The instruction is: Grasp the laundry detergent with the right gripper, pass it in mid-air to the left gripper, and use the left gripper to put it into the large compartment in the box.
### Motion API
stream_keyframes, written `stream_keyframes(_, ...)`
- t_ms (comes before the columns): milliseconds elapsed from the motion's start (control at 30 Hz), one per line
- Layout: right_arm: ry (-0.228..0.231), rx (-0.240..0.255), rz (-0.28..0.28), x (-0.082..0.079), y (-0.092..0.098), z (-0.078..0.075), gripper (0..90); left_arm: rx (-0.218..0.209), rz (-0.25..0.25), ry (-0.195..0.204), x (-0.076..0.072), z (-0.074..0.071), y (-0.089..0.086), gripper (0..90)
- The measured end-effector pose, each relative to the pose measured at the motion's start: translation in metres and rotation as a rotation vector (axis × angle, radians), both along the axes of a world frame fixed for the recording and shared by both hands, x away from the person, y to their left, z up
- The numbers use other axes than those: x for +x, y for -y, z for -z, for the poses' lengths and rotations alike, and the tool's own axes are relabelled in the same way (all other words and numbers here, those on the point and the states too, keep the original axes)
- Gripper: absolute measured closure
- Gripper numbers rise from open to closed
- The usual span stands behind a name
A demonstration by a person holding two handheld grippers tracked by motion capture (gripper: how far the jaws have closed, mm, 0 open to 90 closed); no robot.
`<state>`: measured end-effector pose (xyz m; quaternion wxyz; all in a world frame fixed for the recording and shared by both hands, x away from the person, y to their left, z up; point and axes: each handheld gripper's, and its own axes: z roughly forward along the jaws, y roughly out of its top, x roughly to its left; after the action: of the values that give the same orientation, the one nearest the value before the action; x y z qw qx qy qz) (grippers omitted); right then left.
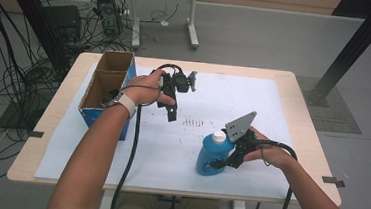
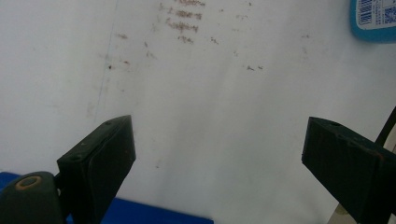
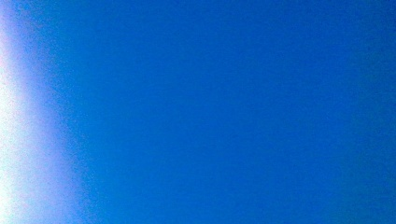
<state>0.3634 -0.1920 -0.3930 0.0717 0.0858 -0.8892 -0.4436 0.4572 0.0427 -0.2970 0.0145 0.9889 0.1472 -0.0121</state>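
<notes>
Near the front right of the surface (image 1: 284, 92), on its white sheet, stands the blue detergent bottle (image 1: 212, 154), upright, white cap at top; long axis vertical, cap pointing up, perhaps tilted a touch toward the right tongs (image 1: 224, 160). Right tongs come in from the bottle's right side at mid-body; the right gripper view is blue plastic pressed close to the lens, so the bottle sits deep between the jaws. Whether the pads already bear on it I cannot tell from these views. Left tongs (image 1: 171, 114) hang over the middle of the sheet, beside the open cardboard box (image 1: 107, 86), jaws wide with nothing between them. Judgement on the step in hand: a side grasp of the bottle. To do it well, keep the tongs level and square to the body, seat below the shoulder where the walls are flatter, squeeze gradually so the plastic does not buckle or slip, and lift straight up to hold the cap upward.
</notes>
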Motion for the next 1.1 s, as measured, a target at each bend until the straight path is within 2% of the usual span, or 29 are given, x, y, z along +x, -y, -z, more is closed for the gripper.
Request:
stream_keyframes(733,0.006,0.005,-0.019,-0.0015,0.0009,0.0007,41.3,0.003,0.003,-0.004,0.0004,0.0014,0.0015,10.0)
stream_keyframes(1100,0.014,0.007,-0.026,-0.0019,0.0009,0.0005,41.7,0.0,0.001,0.0,0.0,0.0009,0.0014,10.0)
